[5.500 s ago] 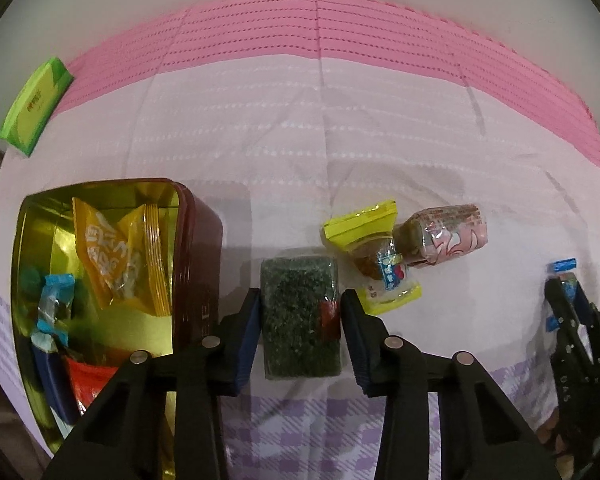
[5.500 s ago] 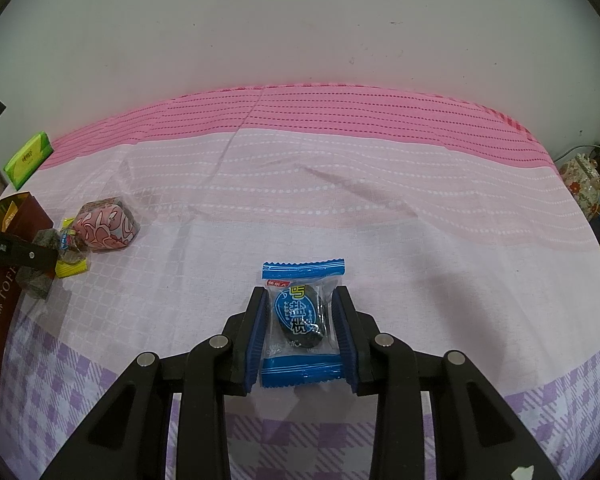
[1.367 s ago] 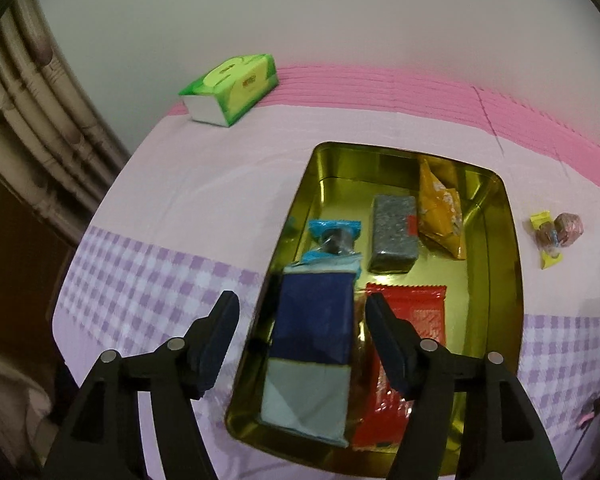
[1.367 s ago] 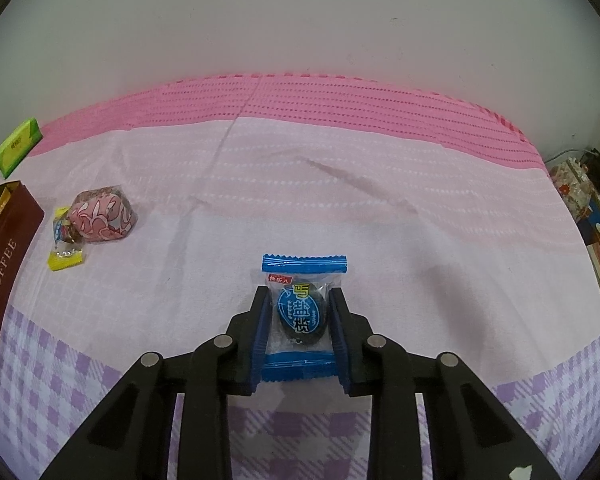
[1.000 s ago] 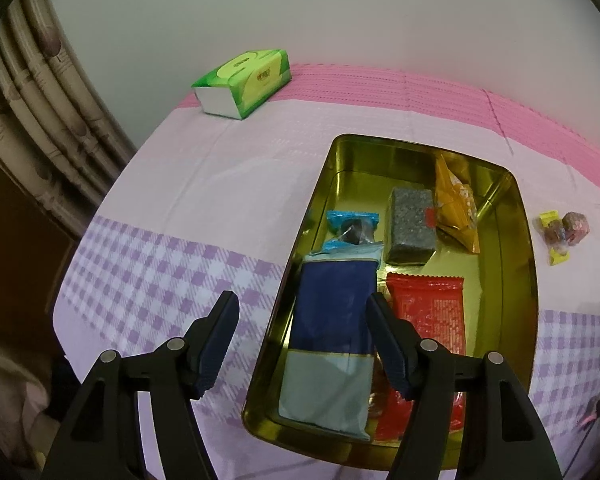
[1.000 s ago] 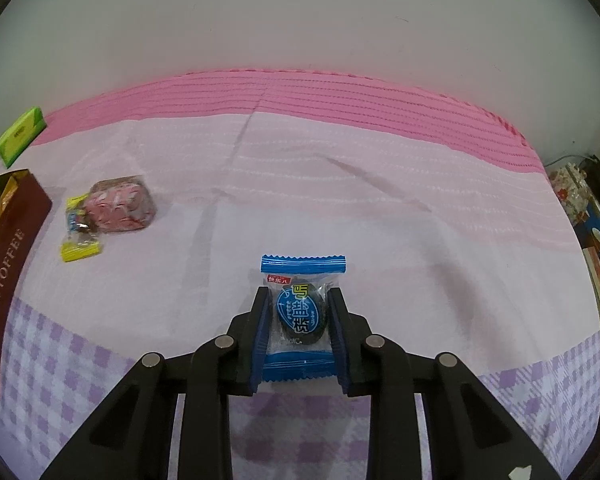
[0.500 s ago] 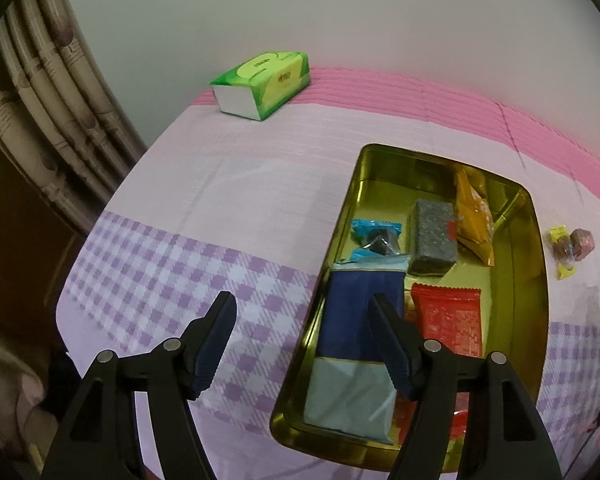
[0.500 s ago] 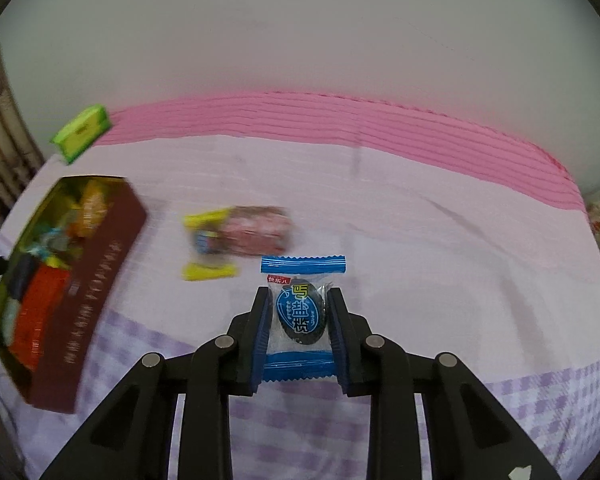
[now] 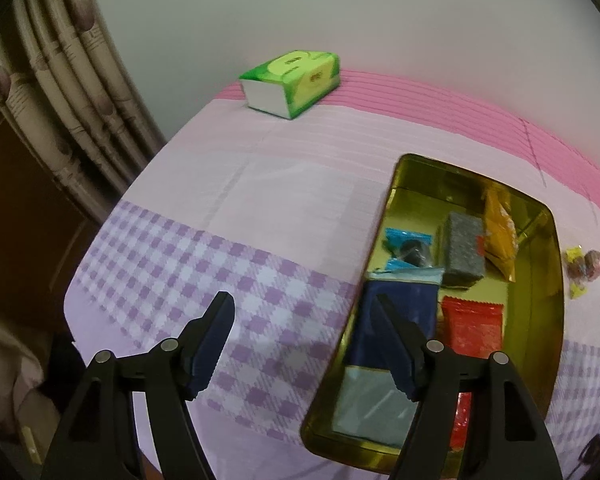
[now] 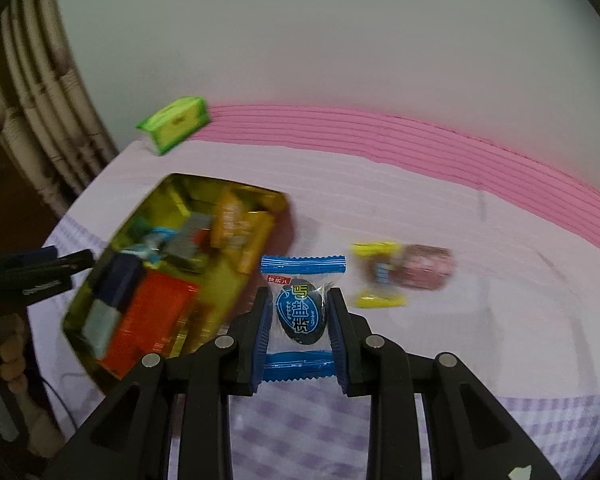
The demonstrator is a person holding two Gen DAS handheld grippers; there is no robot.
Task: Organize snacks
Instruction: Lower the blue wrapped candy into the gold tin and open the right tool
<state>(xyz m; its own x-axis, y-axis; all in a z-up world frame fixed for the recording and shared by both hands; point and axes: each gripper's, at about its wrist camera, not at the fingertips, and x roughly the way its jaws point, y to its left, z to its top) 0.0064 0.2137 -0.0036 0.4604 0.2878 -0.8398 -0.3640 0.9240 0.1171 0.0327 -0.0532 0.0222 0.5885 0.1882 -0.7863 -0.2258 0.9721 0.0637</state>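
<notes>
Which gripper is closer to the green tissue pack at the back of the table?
Probably the left gripper: it hovers, empty, at the table's left end, where the green tissue pack sits. The right gripper is farther along, past the gold tin.

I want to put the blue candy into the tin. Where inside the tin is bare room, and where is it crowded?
Bare gold floor shows at the far end of the tin, beyond the grey bar and orange bag, and in a strip along its right wall beside the red packet. The near left part is crowded: the navy pack and a blue candy fill it.
</notes>
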